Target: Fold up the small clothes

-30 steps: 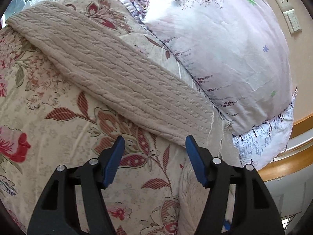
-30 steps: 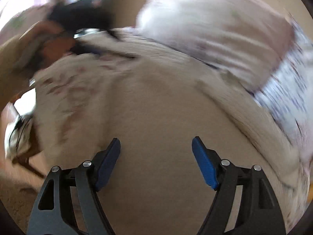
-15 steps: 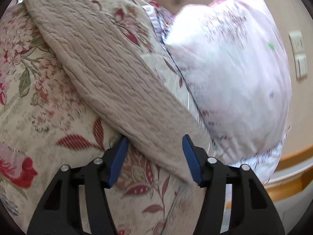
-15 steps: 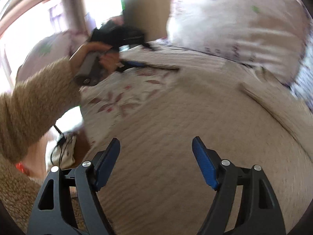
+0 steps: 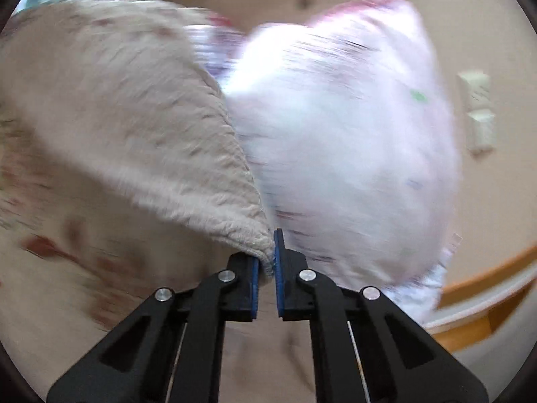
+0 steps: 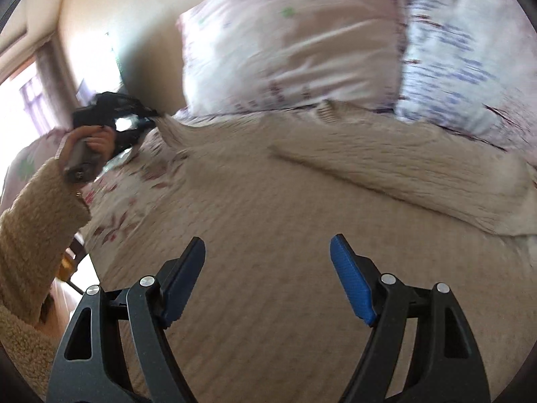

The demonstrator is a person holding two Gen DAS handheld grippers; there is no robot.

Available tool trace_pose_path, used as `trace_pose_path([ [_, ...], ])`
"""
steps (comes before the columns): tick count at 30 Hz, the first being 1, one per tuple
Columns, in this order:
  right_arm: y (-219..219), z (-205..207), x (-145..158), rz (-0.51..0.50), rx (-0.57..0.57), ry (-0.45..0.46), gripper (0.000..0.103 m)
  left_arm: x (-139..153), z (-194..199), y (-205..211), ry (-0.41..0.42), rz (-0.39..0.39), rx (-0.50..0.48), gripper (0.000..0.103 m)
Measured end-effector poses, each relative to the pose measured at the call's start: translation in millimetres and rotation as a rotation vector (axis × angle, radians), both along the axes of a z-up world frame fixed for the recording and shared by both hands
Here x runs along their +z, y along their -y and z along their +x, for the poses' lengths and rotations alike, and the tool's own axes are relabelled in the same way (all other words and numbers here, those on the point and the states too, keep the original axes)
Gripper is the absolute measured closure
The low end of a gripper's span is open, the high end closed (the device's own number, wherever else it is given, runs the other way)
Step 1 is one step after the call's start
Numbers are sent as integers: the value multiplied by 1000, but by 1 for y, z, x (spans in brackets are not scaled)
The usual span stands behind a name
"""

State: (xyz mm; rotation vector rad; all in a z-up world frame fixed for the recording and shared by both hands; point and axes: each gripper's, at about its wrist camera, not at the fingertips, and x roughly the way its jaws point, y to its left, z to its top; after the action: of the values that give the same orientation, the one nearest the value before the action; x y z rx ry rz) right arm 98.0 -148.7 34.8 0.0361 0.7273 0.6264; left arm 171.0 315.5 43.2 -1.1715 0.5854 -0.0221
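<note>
Floral bedspread (image 6: 134, 181) covers the bed; beige wall with switches (image 5: 478, 114) at right of frame. White pillow (image 5: 335, 141) fills centre-right, wooden headboard (image 5: 486, 275) lower right. Beige knit sweater (image 6: 285, 235) spreads mid-frame. Left gripper (image 5: 265, 265) pinches the sweater's corner; right gripper (image 6: 268, 282) hangs wide above the knit.

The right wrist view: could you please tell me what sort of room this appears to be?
Most likely a bedroom: two pillows stand against the wall, and a beige knitted sweater lies across a floral quilt.
</note>
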Motion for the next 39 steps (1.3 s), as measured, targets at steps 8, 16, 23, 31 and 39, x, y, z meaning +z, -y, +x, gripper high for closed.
trace_pose_path([
  [8, 40, 3, -3, 33, -131, -14, 23, 18, 41, 151, 158, 8, -327, 96],
  [16, 56, 1, -11, 30, -185, -39, 23, -72, 57, 222, -94, -103, -444, 92],
  [23, 63, 2, -14, 40, -200, -35, 23, -63, 40, 167, -91, -120, -290, 64],
  [31, 64, -1, -16, 45, -197, -30, 23, -64, 38, 103, -100, -199, -108, 82],
  [39, 91, 0, -8, 55, -268, -2, 23, 12, 74, 185, 76, 104, -302, 95],
])
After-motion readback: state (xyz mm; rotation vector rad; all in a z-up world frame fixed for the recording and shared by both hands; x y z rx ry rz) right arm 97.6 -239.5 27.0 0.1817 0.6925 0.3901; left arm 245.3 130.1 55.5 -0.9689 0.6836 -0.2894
